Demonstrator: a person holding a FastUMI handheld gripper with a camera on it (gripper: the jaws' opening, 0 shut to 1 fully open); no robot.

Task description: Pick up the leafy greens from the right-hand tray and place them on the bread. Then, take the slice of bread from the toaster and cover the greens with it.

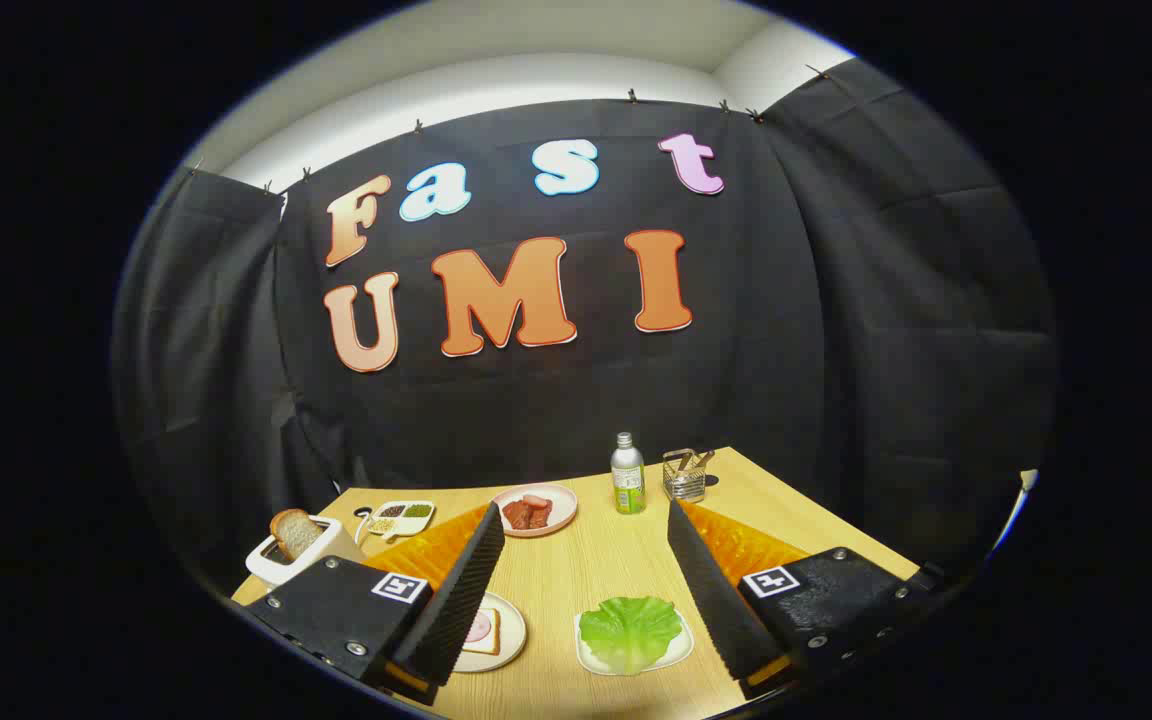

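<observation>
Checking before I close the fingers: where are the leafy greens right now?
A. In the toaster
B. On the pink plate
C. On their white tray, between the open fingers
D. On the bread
C: the leafy greens lie on the white tray, low between the spread fingers of the gripper, touching neither.

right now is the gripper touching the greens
Apart. The gripper view shows the gripper open, its fingers spread wide and raised above the table; the greens lie untouched on their tray between them.
</observation>
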